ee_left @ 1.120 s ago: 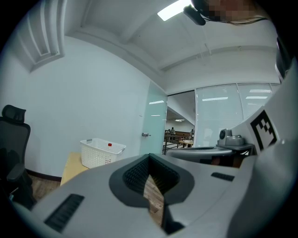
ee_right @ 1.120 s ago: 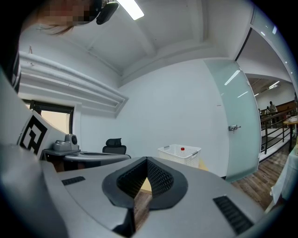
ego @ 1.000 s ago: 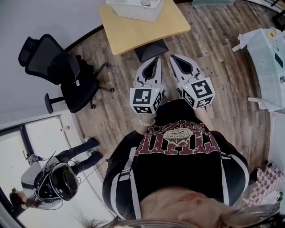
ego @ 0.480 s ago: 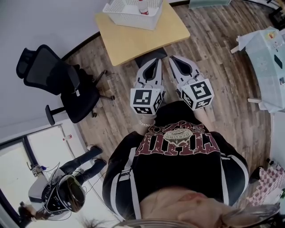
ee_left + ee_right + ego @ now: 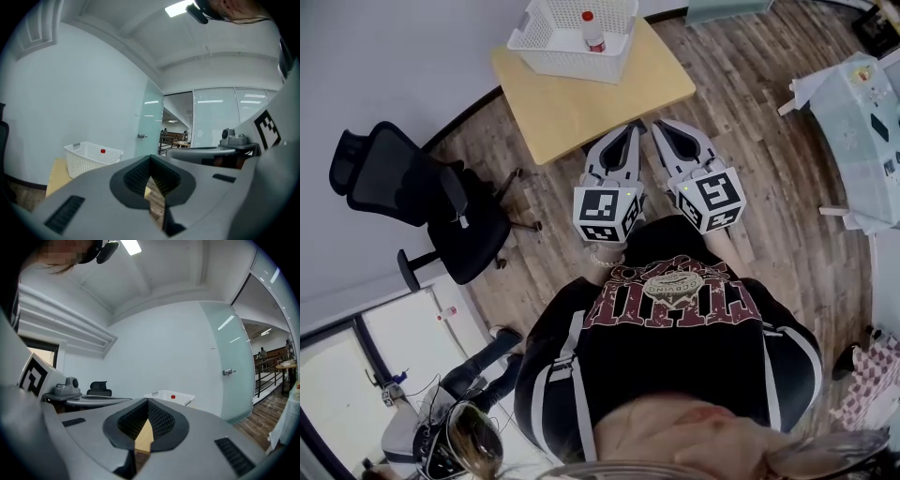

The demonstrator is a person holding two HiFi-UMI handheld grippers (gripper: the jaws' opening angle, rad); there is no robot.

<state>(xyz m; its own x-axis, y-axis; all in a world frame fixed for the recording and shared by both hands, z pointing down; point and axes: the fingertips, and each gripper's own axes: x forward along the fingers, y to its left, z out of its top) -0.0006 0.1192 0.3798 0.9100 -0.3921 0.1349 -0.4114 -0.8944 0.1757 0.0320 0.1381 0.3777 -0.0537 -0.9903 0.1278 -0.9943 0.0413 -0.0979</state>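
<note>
Head view: left gripper (image 5: 628, 129) and right gripper (image 5: 660, 127) held side by side at chest height, tips over the near edge of a wooden table (image 5: 581, 98). Both pairs of jaws closed tip to tip, nothing between them. White basket (image 5: 546, 56) sits at the table's far end, well apart from both grippers; red-capped bottle (image 5: 592, 30) upright inside. Black office chair (image 5: 412, 187) stands to the left.
</note>
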